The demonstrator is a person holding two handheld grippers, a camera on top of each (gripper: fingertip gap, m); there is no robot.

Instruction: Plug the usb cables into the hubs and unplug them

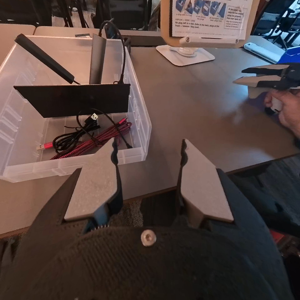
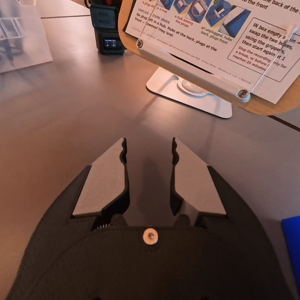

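A clear plastic bin [image 1: 142, 126] stands at the left of the table, split by a black divider [image 1: 73, 99]. Its front part holds a red braided USB cable [image 1: 90, 144] and a black USB cable [image 1: 76, 134]. Its back part holds a long black hub [image 1: 43, 56], a grey hub [image 1: 97, 58] standing on end and a looped black cable [image 1: 123, 53]. My left gripper [image 1: 148, 142] is open and empty, just in front of the bin's right front corner. My right gripper [image 2: 149, 139] is open and empty over bare table; it also shows at the right of the left wrist view [image 1: 238, 76].
A wooden stand with a printed sheet [image 2: 203, 53] on a white base [image 1: 185, 53] stands at the back of the grey table [image 1: 194, 113]. A small black device with a lit screen [image 2: 108, 29] sits behind the bin. A blue object [image 2: 292, 253] lies at the right. A person's hand [image 1: 290, 116] holds the right gripper. The left gripper's tips are roughly 40 cm from the right gripper's.
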